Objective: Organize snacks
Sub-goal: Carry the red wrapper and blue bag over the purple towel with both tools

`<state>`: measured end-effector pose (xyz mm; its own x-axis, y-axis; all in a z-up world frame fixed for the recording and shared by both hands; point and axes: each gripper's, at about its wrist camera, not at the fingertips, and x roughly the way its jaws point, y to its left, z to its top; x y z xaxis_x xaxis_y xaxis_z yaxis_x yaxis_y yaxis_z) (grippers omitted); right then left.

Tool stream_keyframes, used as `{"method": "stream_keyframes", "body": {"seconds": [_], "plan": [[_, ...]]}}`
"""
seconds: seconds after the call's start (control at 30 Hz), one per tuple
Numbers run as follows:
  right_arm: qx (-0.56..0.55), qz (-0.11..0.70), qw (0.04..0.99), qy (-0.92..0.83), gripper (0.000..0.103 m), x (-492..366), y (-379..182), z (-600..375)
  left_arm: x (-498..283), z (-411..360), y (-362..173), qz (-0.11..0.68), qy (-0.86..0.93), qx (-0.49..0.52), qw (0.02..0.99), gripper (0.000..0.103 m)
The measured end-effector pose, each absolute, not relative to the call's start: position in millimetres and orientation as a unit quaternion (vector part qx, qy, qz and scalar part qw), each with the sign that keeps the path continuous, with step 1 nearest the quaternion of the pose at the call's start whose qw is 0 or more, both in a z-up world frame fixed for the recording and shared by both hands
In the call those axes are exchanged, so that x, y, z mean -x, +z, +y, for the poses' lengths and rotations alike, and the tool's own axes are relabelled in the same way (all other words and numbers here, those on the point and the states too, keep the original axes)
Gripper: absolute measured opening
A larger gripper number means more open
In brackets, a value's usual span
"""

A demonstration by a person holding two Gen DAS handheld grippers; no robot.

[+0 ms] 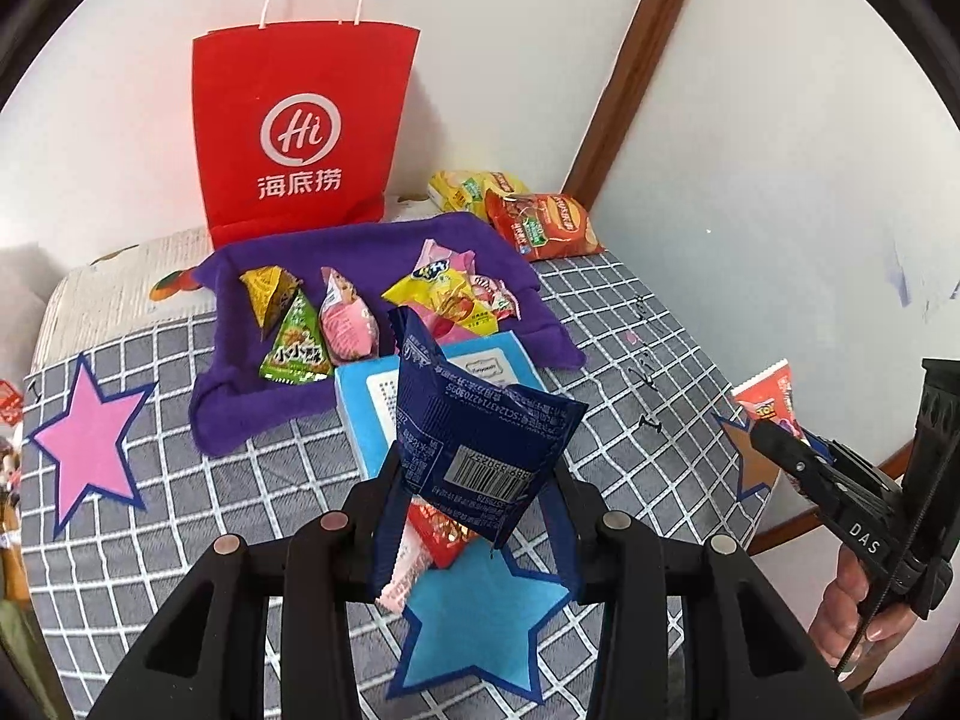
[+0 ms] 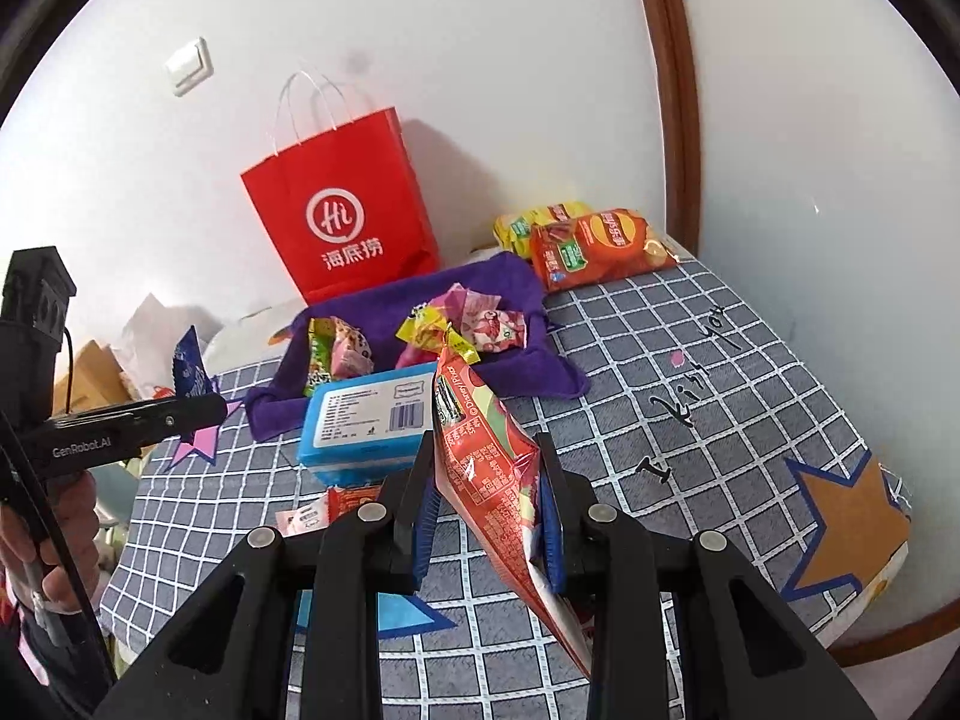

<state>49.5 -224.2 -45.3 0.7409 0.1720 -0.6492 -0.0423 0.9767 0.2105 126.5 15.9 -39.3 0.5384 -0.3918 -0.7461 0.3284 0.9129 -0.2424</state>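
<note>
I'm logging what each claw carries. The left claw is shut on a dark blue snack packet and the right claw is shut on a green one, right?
Not quite. The left claw does grip the dark blue snack packet, but the right claw holds a red snack packet, not a green one, as the right wrist view shows.

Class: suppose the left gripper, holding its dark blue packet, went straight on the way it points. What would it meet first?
Probably the light blue box, lying just beyond the left gripper and its dark blue packet. The purple cloth with snacks comes after. Depth is uncertain in this fisheye view.
</note>
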Motion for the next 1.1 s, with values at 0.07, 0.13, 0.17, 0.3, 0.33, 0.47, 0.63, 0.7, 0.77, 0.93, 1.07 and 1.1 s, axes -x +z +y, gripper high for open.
{"method": "stream_keyframes", "body": {"seconds": [0.07,0.13,0.17,0.3,0.33,0.47,0.63,0.7,0.77,0.93,1.07,1.1], "plan": [[-0.099,0.356,0.927,0.059,0.029,-47,-48,-226,-124,17,-40,0.438,-0.201,0.034,0.875,0.039],[-0.108,0.361,0.924,0.060,0.029,-47,-52,-227,-122,19,-41,0.440,-0.196,0.036,0.876,0.039],[-0.112,0.363,0.923,0.061,0.029,-48,-53,-228,-120,21,-41,0.440,-0.195,0.037,0.876,0.039],[-0.122,0.365,0.920,0.067,0.029,-51,-54,-226,-114,29,-39,0.437,-0.190,0.039,0.878,0.039],[-0.121,0.363,0.921,0.070,0.029,-52,-53,-224,-113,32,-39,0.436,-0.188,0.039,0.879,0.039],[-0.123,0.361,0.921,0.078,0.029,-54,-52,-218,-110,45,-41,0.439,-0.182,0.055,0.878,0.039],[-0.123,0.364,0.919,0.086,0.029,-60,-53,-211,-108,51,-38,0.429,-0.194,0.066,0.880,0.039],[-0.121,0.365,0.919,0.086,0.029,-63,-53,-209,-108,51,-35,0.425,-0.196,0.068,0.881,0.039],[-0.117,0.365,0.920,0.086,0.029,-68,-51,-206,-109,50,-32,0.420,-0.199,0.068,0.883,0.039],[-0.101,0.362,0.922,0.090,0.029,-86,-45,-197,-120,48,-26,0.412,-0.201,0.063,0.886,0.039],[-0.103,0.362,0.922,0.092,0.029,-104,-42,-193,-133,45,-23,0.410,-0.204,0.059,0.887,0.039],[-0.104,0.363,0.921,0.093,0.029,-108,-41,-192,-137,44,-22,0.408,-0.206,0.058,0.887,0.039]]}}
